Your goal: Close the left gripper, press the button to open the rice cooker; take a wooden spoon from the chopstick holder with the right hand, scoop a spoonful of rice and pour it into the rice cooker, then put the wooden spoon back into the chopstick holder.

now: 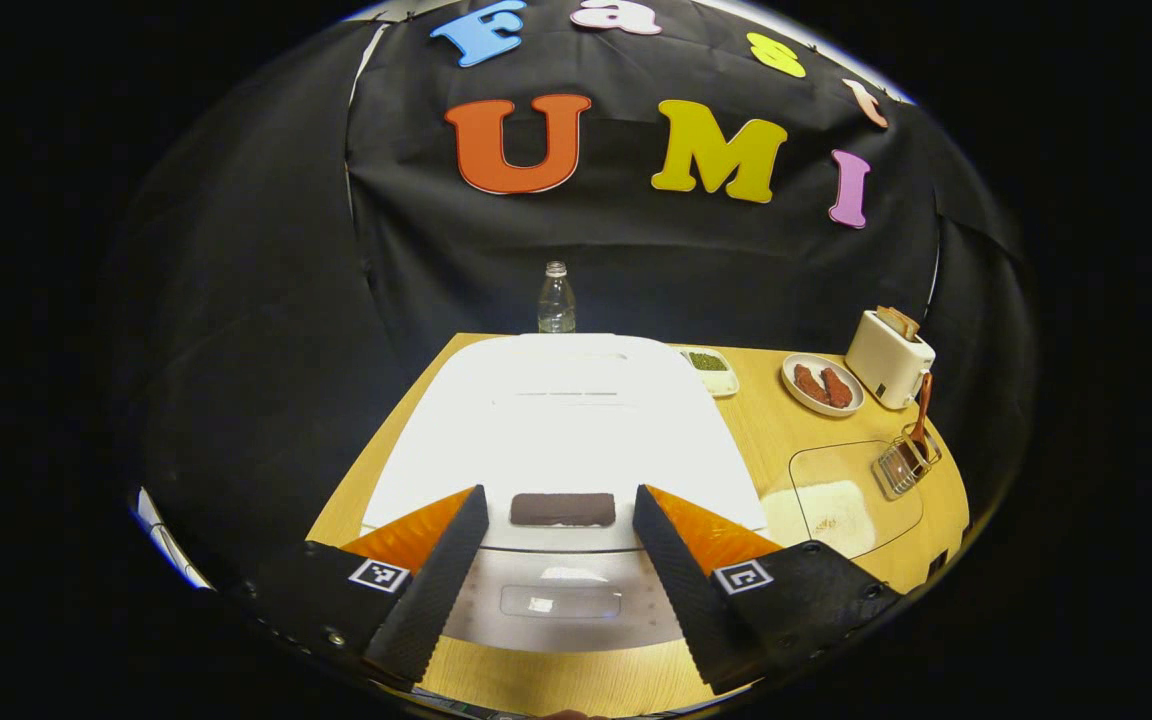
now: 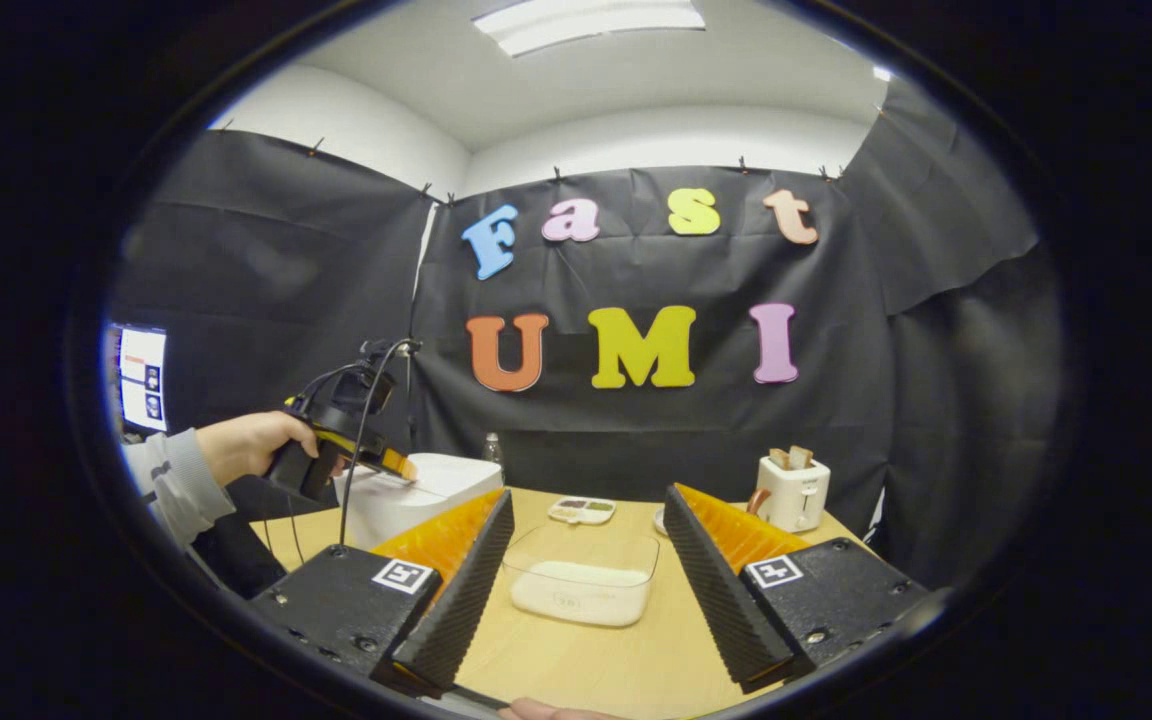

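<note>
The white rice cooker (image 1: 561,420) sits with its lid down on the wooden table, right below my left gripper (image 1: 561,515), which is open. Its fingers straddle the dark button (image 1: 562,509) at the lid's front edge. To the right, a wire chopstick holder (image 1: 904,462) holds a wooden spoon (image 1: 922,405) upright. A clear container of rice (image 1: 841,495) lies beside it. My right gripper (image 2: 586,540) hangs open and empty above the table, with the rice container (image 2: 581,575) ahead between its fingers. A hand holds the left gripper (image 2: 391,465) over the rice cooker (image 2: 416,495).
A plastic bottle (image 1: 556,298) stands behind the cooker. A small dish of green bits (image 1: 708,368), a plate with brown food (image 1: 822,384) and a toaster (image 1: 889,357) with bread line the back right. The toaster (image 2: 791,490) and a divided dish (image 2: 582,511) stand past the rice container.
</note>
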`<state>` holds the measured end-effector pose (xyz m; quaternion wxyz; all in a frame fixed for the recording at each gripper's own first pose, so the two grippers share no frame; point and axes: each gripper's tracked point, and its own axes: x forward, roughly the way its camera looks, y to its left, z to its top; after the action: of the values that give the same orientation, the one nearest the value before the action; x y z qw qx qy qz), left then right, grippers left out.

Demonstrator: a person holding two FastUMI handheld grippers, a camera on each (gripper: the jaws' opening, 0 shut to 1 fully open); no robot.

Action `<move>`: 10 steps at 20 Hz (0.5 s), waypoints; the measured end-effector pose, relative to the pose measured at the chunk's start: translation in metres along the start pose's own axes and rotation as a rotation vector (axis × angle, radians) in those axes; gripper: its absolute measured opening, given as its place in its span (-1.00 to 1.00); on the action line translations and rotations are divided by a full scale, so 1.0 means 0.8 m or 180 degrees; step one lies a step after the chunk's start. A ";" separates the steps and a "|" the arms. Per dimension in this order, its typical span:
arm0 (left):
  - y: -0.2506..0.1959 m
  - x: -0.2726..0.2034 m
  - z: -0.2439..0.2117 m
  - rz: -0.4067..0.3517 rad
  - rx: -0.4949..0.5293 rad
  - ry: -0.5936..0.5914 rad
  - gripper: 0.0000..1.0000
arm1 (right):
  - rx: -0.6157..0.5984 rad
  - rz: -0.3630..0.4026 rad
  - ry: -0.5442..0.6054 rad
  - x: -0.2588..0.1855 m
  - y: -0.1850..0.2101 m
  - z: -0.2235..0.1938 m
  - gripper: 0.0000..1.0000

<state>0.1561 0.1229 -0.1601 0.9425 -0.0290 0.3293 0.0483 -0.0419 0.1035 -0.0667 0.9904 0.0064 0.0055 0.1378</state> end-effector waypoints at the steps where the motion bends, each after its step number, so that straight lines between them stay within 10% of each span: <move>1: -0.001 -0.001 -0.002 -0.0002 0.0003 -0.0002 0.92 | -0.0003 0.0002 0.0003 0.001 0.000 -0.001 0.97; 10: 0.001 0.001 0.005 0.0062 -0.0023 -0.0100 0.91 | -0.0058 -0.0085 -0.0034 -0.004 -0.009 0.006 0.97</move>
<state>0.1587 0.1241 -0.1574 0.9469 -0.0284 0.3146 0.0592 -0.0429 0.0957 -0.0619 0.9922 -0.0019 -0.0010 0.1245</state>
